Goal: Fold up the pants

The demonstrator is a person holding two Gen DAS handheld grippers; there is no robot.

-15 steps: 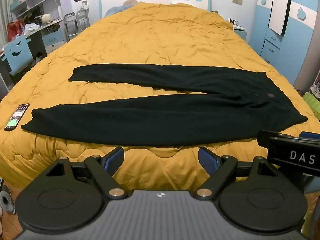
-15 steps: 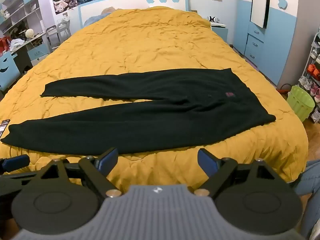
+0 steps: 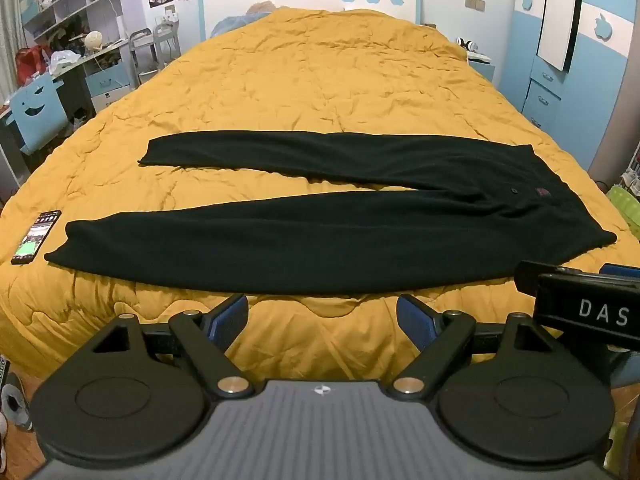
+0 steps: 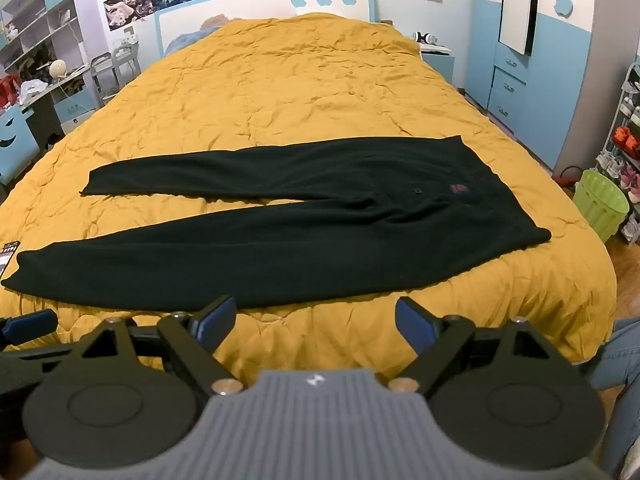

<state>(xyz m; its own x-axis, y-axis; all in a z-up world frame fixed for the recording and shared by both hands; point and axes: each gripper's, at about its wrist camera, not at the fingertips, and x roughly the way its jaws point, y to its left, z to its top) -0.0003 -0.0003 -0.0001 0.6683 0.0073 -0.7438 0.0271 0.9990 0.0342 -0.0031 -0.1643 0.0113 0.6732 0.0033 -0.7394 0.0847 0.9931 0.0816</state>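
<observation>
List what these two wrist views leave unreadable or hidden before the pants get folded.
- Phone: screen text too small in the left wrist view; cut off by the left edge in the right wrist view.
- Red patch on the pants: too small to read in either view.
- Pillow at the headboard: mostly hidden behind the yellow quilt.
- Underside of the pants: hidden against the quilt.
- Green basket: contents hidden by its wall.

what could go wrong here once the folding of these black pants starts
1. The phone lies on the quilt just beyond the near leg's cuff; dragging that leg may knock it off the edge.
2. The legs lie splayed apart, so folding without aligning them may leave a crooked stack.
3. The left gripper and right gripper sit close together, both open; they might collide.
</observation>
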